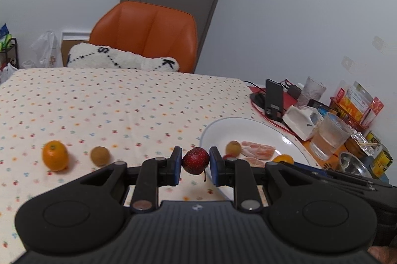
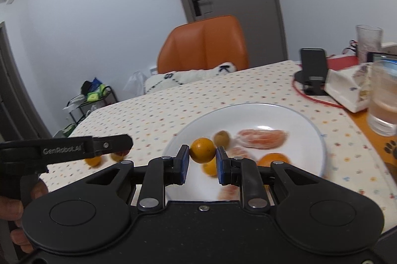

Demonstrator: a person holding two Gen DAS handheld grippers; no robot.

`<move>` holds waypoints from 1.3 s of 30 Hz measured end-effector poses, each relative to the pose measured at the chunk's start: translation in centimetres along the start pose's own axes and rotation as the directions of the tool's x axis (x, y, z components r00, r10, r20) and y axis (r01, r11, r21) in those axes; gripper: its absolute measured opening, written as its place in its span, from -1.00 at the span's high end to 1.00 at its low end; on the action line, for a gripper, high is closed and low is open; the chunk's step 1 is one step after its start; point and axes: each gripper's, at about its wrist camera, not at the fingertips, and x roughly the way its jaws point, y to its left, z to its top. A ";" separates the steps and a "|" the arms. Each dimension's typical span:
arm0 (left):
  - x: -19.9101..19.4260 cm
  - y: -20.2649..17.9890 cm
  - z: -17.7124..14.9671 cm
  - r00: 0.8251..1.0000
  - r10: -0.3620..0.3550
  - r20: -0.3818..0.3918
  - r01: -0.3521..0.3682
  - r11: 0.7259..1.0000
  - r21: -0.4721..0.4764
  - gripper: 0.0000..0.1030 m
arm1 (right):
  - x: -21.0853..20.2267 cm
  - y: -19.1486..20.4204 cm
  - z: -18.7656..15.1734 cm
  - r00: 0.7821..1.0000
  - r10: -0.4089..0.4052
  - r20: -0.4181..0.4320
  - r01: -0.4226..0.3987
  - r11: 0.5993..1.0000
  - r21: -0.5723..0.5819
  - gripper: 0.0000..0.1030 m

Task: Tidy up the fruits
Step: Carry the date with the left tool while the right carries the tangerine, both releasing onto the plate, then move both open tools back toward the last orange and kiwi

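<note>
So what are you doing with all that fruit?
A person holds a gripper in each hand and is sorting fruit onto the white plate. The left gripper grips a small red fruit near the plate's edge. The right gripper holds a small orange fruit above the plate, which already has peeled orange segments on it. Another orange and a brown fruit wait on the tablecloth.

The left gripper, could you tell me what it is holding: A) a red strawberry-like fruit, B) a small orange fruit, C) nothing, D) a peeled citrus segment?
A: the left gripper is shut on the red fruit, pinched between its blue pads.
</note>
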 end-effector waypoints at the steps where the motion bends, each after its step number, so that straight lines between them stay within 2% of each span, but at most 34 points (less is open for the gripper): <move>1: 0.2 -0.2 0.0 1.000 -0.006 -0.004 0.006 1.000 0.003 0.57 | -0.1 -0.4 0.0 1.000 -0.010 0.002 0.010 1.000 0.006 0.58; 12: 2.1 -2.4 -0.7 0.996 -0.078 -0.048 0.079 0.997 0.014 0.57 | -1.0 -2.4 -0.6 0.997 -0.072 -0.001 0.072 0.997 0.022 0.58; 15: 2.1 -2.7 -0.7 0.996 -0.080 -0.045 0.081 0.997 0.013 0.49 | -1.1 -2.7 -0.9 0.996 -0.085 -0.007 0.085 0.996 0.030 0.58; 19: 1.8 -2.0 -0.7 0.997 -0.067 -0.044 0.067 0.998 -0.007 0.36 | -1.5 -3.2 -1.0 0.995 -0.099 0.000 0.098 0.994 0.053 0.29; 21: 1.5 -1.4 -0.7 0.998 -0.046 -0.041 0.045 0.999 -0.017 0.28 | -1.8 -3.2 -1.0 0.995 -0.104 0.006 0.103 0.993 0.052 0.23; 29: 0.0 0.5 -0.6 1.000 0.018 -0.016 -0.019 1.000 -0.024 -0.33 | -2.2 -2.2 -0.9 0.996 -0.087 0.022 0.086 0.995 0.055 -0.18; 39: -1.3 2.0 -0.6 0.999 0.051 -0.012 -0.051 0.999 -0.008 -0.54 | -1.6 -0.2 -1.0 1.000 -0.017 0.023 0.017 0.999 0.030 -0.40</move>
